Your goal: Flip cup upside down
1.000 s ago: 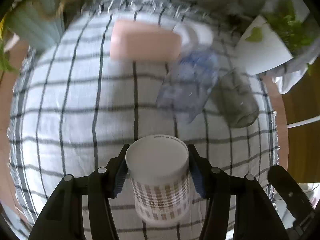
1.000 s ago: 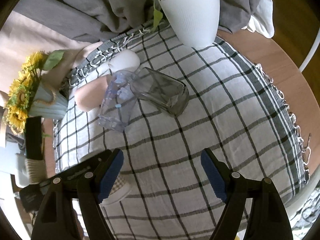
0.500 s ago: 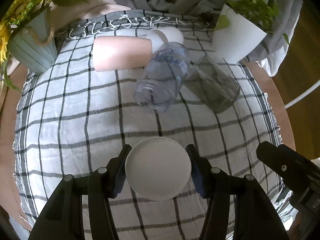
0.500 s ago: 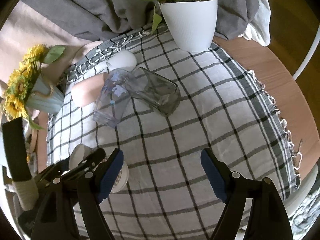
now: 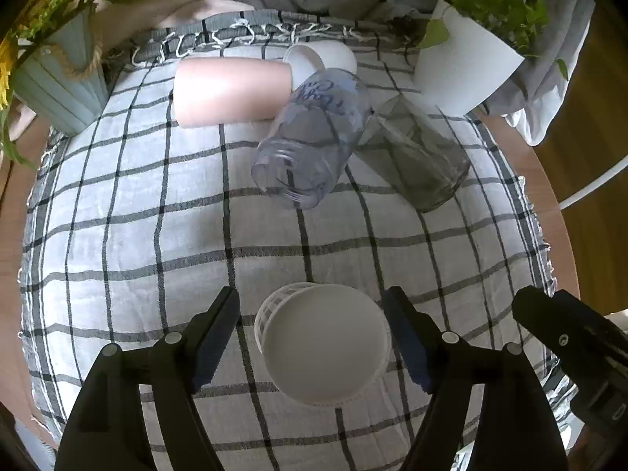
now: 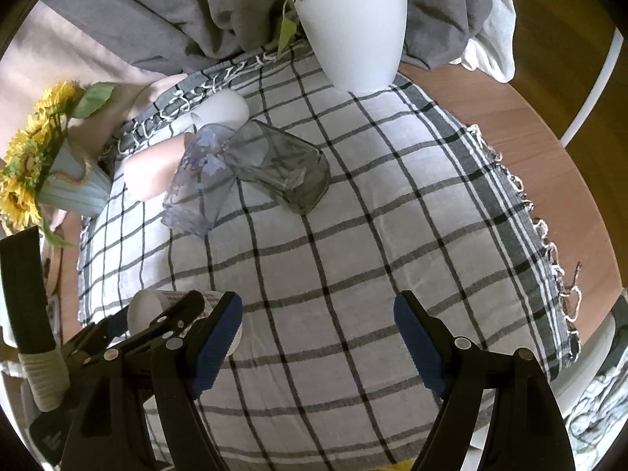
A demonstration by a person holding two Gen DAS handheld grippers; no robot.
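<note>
The paper cup (image 5: 324, 347) stands upside down on the checked cloth (image 5: 157, 243), its plain white base facing up toward us and a strip of its patterned wall showing at the upper left edge. It sits between the two blue-padded fingers of our left tongs (image 5: 314, 337), which are spread apart; we see a gap on the left side, and on the right the pad looks just clear of the cup, though we cannot tell for certain whether it touches.

In the right wrist view the same cup (image 6: 149, 306) appears at the lower left, partly hidden behind the left tongs' black arm. Our right tongs (image 6: 318, 337) are spread wide over bare cloth and hold nothing.

Farther back on the cloth lie four other vessels on their sides, bunched together: a pink cup (image 5: 231, 92), a small white cup (image 5: 322, 59) behind it, a clear bottle with blue print (image 5: 314, 141) and a smoky grey glass (image 5: 416, 157) touching the bottle. A white plant pot (image 6: 353, 35) stands at the far edge of the cloth, and a pale blue vase of sunflowers (image 6: 70, 188) stands at the left, on the wooden tabletop (image 6: 549, 125).
</note>
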